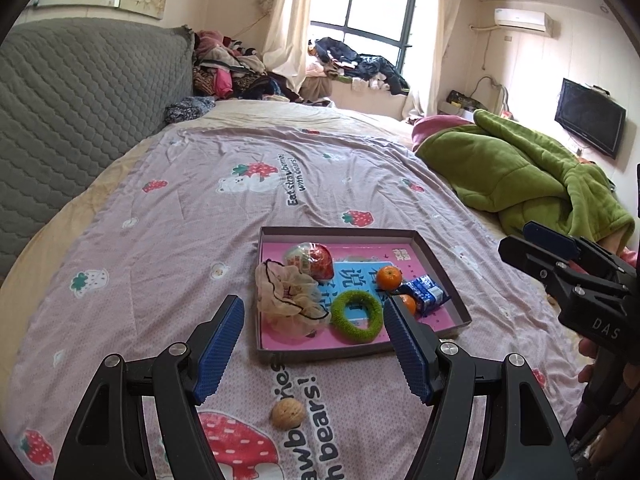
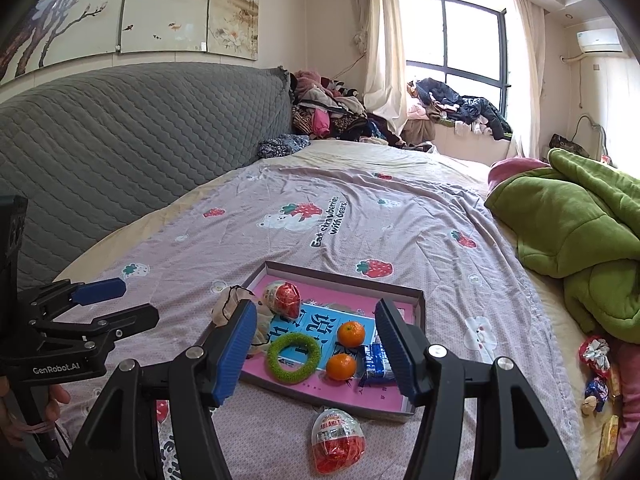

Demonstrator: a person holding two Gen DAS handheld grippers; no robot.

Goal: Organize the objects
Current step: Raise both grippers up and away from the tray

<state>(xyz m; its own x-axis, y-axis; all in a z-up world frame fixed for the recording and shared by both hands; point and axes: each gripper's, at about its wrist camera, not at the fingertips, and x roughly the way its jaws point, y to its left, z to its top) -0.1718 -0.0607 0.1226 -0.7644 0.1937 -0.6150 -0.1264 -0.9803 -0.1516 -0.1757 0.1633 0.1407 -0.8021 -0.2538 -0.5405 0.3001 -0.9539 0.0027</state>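
Observation:
A shallow grey box with a pink floor (image 1: 440, 264) (image 2: 418, 296) lies on the bed. It holds a beige scrunchie (image 1: 286, 294), a green ring (image 1: 356, 316) (image 2: 294, 354), two oranges (image 1: 389, 277) (image 2: 351, 333), a blue packet (image 1: 426, 294) (image 2: 374, 364) and a red egg toy (image 1: 312, 260) (image 2: 284, 298). A walnut (image 1: 289, 413) lies on the sheet below my open, empty left gripper (image 1: 316, 318). A second red egg toy (image 2: 338, 440) lies just outside the box, below my open, empty right gripper (image 2: 316, 322).
A green blanket (image 1: 532, 172) (image 2: 580, 232) is heaped at the right. Loose snacks and wrappers (image 2: 598, 376) lie by the bed's right edge. A grey quilted headboard (image 1: 80, 100) stands at the left. Clothes (image 1: 236, 68) are piled at the far end.

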